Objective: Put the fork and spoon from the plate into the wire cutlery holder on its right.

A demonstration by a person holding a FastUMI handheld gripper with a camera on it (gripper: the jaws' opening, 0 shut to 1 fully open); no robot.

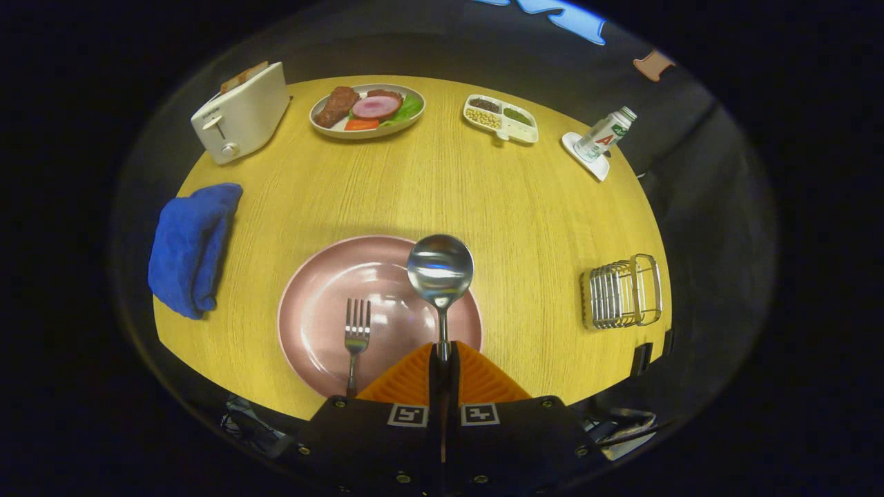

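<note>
Claw (443, 353)-pinched spoon (440, 270), bowl pointing ahead

Pink plate (324, 304), silver spoon (440, 269) and fork (356, 331), blue cloth (190, 245), white toaster (242, 114), yellow wood-grain tabletop (442, 186).

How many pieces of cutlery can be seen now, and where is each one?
2. The shiny metal spoon is gripped by its handle between the closed tongs, bowl raised over the round pink plate. The metal fork lies on that plate, left of the spoon.
</note>
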